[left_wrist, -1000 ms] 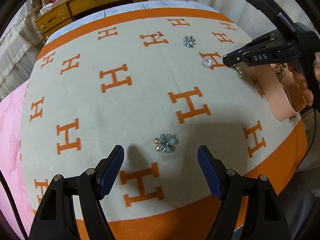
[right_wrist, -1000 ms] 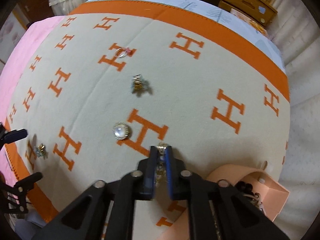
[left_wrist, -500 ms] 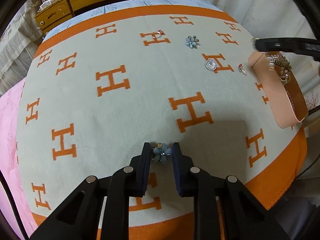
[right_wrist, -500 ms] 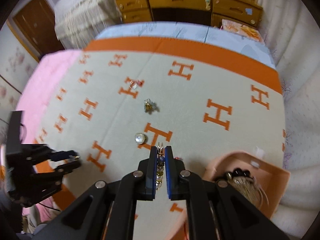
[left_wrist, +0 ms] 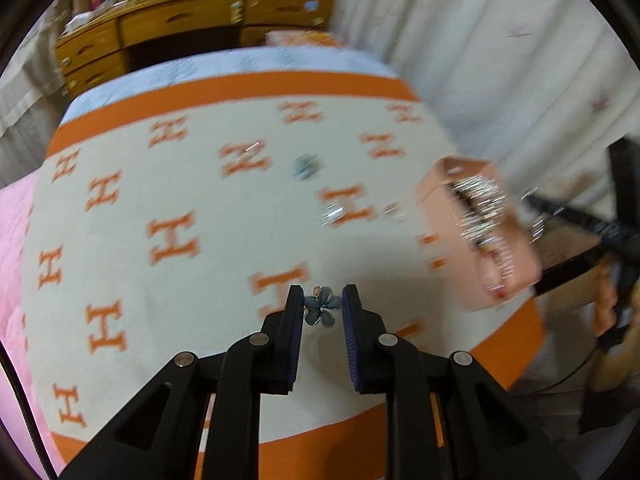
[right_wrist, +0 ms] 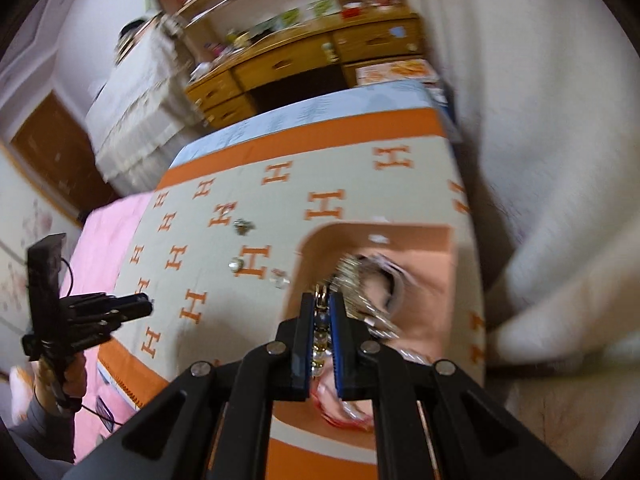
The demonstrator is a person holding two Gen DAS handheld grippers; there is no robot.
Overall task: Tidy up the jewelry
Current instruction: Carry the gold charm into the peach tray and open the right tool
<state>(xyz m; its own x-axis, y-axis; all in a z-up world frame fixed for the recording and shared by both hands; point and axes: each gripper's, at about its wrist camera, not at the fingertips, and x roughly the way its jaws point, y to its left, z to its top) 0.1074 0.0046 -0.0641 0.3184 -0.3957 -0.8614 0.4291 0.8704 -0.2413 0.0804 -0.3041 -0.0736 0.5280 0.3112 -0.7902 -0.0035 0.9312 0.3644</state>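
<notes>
My left gripper (left_wrist: 323,295) is shut on a small blue flower brooch (left_wrist: 322,311) and holds it clear of the cream blanket with orange H marks (left_wrist: 192,288). My right gripper (right_wrist: 322,300) is shut on a beaded piece with a gold clasp (right_wrist: 321,326). It hangs over the pink jewelry box (right_wrist: 400,234), which holds a heap of silvery chains (right_wrist: 362,280). In the left wrist view the same box (left_wrist: 448,216) sits at the blanket's right edge. On the blanket lie another blue flower (left_wrist: 306,166), a round silver brooch (left_wrist: 334,212), a ring (left_wrist: 250,150) and a small piece (left_wrist: 394,210).
A wooden dresser (left_wrist: 192,28) stands beyond the bed's far end. White curtains (left_wrist: 500,60) hang along the right side. Pink bedding (left_wrist: 12,240) lies at the left of the blanket. A hand (right_wrist: 60,380) carries the left gripper (right_wrist: 136,306) at the near left edge.
My left gripper closed on the blue flower and lifted it off the blanket. My right gripper carried its beaded piece rightward from the blanket to above the pink box, rolling as it went.
</notes>
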